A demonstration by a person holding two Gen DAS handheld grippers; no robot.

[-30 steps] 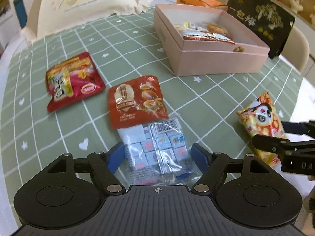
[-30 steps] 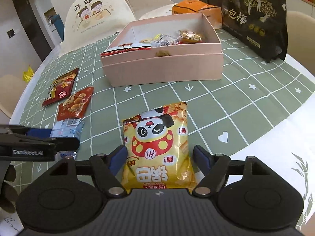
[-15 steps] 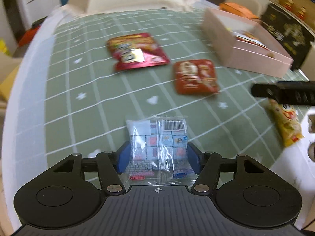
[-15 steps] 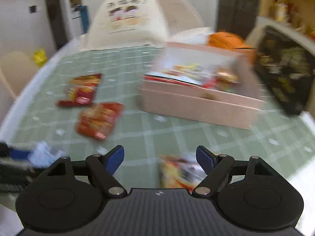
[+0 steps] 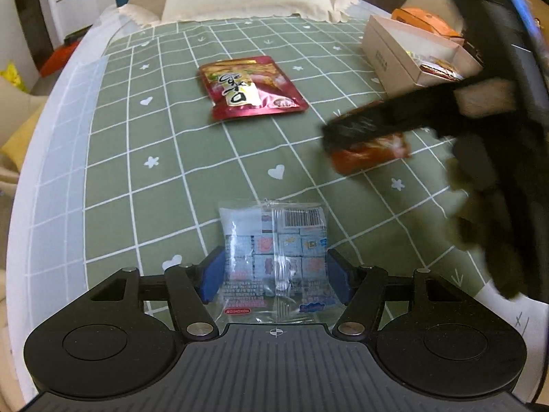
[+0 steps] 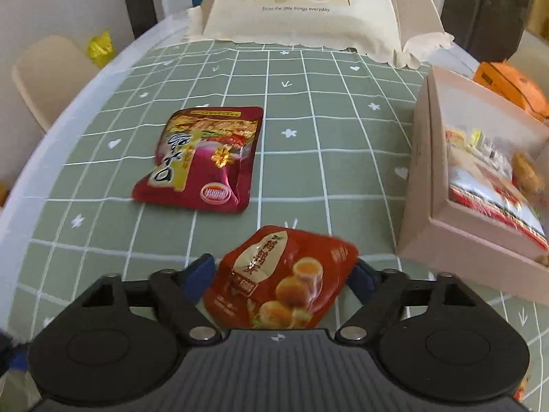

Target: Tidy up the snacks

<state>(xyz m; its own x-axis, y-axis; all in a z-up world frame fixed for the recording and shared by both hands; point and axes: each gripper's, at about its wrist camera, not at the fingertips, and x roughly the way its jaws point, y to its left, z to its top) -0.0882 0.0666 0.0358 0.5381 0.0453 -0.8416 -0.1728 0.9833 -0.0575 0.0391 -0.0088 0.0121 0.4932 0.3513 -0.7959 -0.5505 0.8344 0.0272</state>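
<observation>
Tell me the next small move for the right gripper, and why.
Probably finish closing the right gripper: its jaws are closing around the orange-red egg snack pouch, which lies flat on the tablecloth. The open pink box sits just to its right.

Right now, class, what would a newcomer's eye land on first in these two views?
Probably the orange-red egg snack packet lying between the right gripper's closing jaws, and the clear bag of small cubes between the left gripper's opening jaws. Beyond them, a dark red packet lies mid-cloth, with the pink box of snacks at right.
</observation>
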